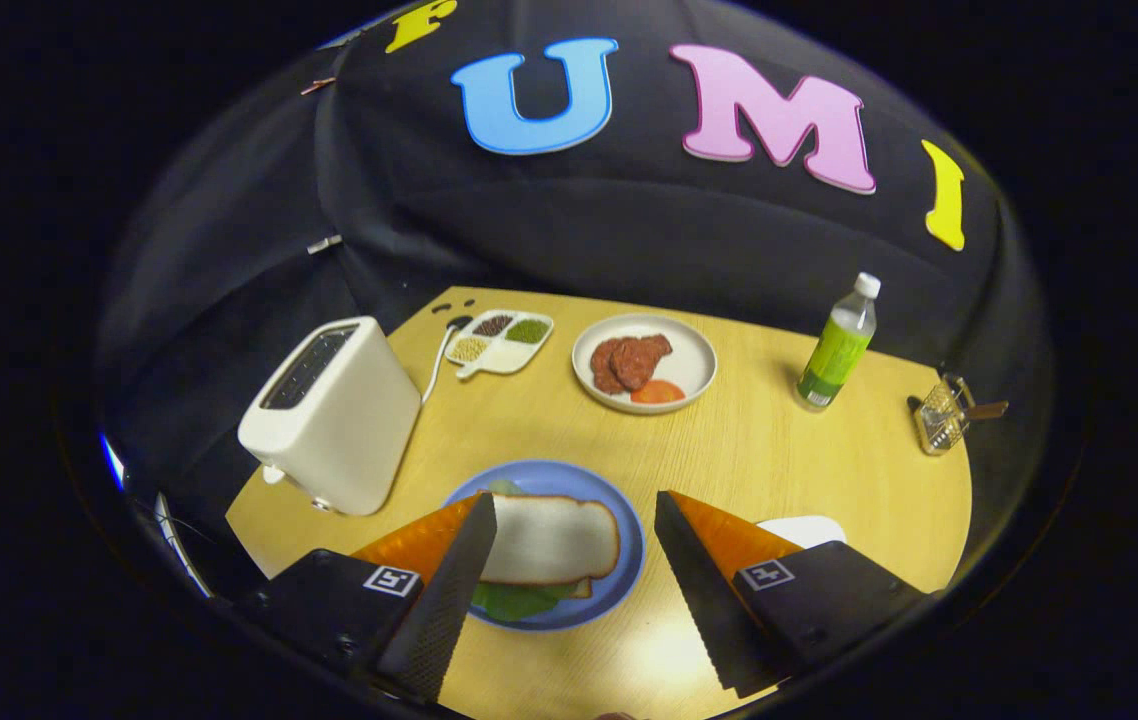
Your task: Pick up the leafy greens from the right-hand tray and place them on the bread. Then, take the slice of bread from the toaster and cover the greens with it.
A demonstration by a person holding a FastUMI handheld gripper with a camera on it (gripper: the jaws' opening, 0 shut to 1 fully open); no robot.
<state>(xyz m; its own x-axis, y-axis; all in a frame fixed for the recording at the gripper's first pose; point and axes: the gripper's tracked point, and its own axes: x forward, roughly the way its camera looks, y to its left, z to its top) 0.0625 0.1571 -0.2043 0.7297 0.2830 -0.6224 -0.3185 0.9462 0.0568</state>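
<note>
A: Where do things stand around the plate (pixel 629 575)?

B: The gripper (pixel 574 540) hangs just above it, fingers spread wide and holding nothing. The top slice (pixel 549 538) lies flat on the plate, with the greens (pixel 514 600) poking out under its near edge and a second slice (pixel 581 588) showing beneath.

A: So the stack looks finished?

B: I'd judge so. The toaster (pixel 334 415) stands just left of the plate, and I can't see into its slots.

A: What's the sensible move now?

B: Lift straight up, keeping the fingers wide so neither clips the slice or drags it off the greens.

A: How does the bread look?

B: Pale, soft, rounded at its right end, sitting level and roughly square over the leaves. Beyond the plate sits a dish (pixel 689 372) of meat.
</note>
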